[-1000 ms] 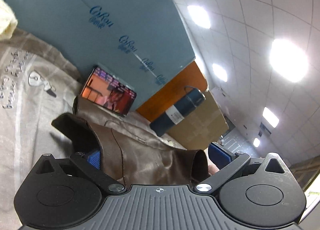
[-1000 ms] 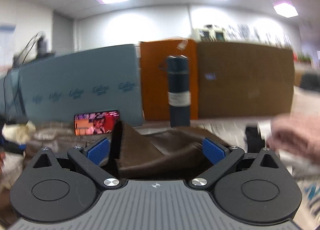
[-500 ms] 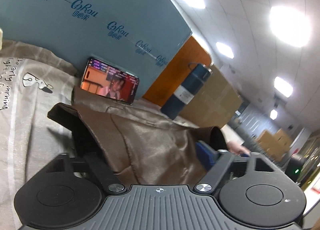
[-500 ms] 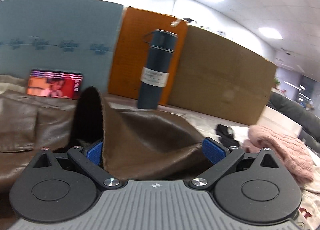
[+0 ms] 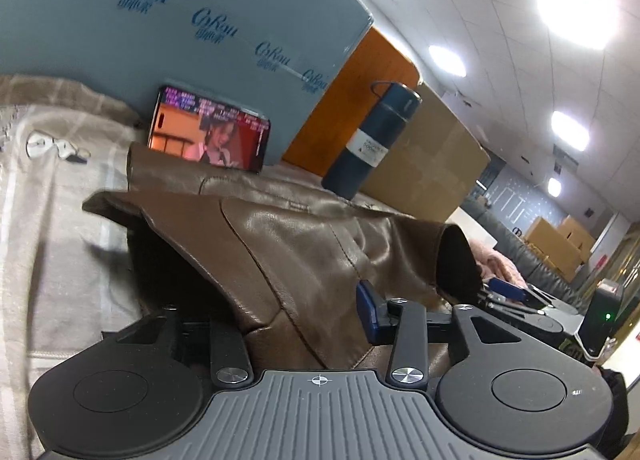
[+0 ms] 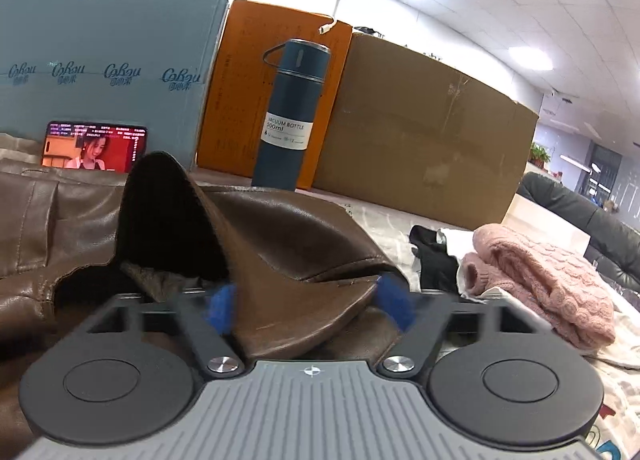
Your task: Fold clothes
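A brown leather jacket (image 5: 304, 244) lies across the cloth-covered table, and it also fills the right wrist view (image 6: 288, 244). My left gripper (image 5: 280, 312) has a fold of the jacket between its fingers; the left finger is hidden under the leather, and the blue right pad (image 5: 370, 314) stands near the fold. My right gripper (image 6: 308, 306) holds another fold of the jacket, whose dark lining stands up in a peak. Its blue pads (image 6: 394, 302) are motion-blurred and partly closed on the leather. The right gripper also shows at the right of the left wrist view (image 5: 504, 292).
A phone (image 5: 208, 132) playing video leans on a blue-grey foam board (image 5: 180, 20). A dark blue vacuum bottle (image 6: 290, 116) stands before orange and brown cardboard (image 6: 420, 132). A pink knitted sweater (image 6: 540, 272) and dark clothing (image 6: 432, 256) lie at the right.
Both grippers have narrowed on the jacket folds and tilted lower towards the table. The jacket now spreads flatter and wider in front of the left gripper.
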`<state>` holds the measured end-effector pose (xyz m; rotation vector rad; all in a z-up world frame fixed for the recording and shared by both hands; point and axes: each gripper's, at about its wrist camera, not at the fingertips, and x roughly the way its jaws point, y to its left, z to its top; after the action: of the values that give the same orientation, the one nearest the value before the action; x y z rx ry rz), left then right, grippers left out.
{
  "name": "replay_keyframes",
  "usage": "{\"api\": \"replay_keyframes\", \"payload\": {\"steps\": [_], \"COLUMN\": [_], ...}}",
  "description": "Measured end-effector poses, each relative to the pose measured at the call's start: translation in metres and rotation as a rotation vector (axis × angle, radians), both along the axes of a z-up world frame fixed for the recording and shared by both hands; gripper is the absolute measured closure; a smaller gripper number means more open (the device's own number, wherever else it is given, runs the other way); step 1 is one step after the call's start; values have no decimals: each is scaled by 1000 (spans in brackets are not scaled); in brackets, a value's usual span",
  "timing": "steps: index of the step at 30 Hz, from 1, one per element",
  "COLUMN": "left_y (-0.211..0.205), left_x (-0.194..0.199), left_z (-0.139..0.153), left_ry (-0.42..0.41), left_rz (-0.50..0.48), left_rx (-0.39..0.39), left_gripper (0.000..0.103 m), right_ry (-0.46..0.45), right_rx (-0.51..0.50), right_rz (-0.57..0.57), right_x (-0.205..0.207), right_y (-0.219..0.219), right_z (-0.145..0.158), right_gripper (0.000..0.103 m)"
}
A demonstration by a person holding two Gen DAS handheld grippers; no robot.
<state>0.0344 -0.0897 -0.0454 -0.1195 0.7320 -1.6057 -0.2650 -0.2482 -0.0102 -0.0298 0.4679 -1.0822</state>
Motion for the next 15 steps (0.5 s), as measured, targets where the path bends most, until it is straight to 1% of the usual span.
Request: {"api": "replay_keyframes", "payload": {"steps": [1, 2, 4, 7, 9, 11, 13, 15], "left_y": [2, 6, 16, 35, 47, 57, 71, 87], "left_x": [-3, -6, -9, -12, -16, -23, -34, -48], "left_z": [2, 5, 13, 24, 33, 43, 52, 57], "left_ry": [-23, -39, -38, -2, 19, 41, 52, 46], "left_rz": [1, -1, -15, -50, -75, -109, -167, -229], "left_rx": [-16, -41, -120, -267, -345, -404, -458, -499], "left_gripper": [95, 95, 96, 96, 96, 96, 96, 96], "right_ry": [-2, -3, -11, -60, -104, -149, -187, -203], "right_rx": [-13, -27, -64, -118, -153, -181, -208, -238], "right_rz": [2, 5, 3, -20, -42, -45, -40, -1], "right_x": [-2, -3, -9, -28, -46, -67, -89, -116], "right_y": [1, 2, 7, 13, 18, 25, 33, 43], "right_z": [1, 2, 6, 18, 28, 38, 47, 52], "right_gripper": [73, 83, 92, 97, 97, 98, 98, 98]}}
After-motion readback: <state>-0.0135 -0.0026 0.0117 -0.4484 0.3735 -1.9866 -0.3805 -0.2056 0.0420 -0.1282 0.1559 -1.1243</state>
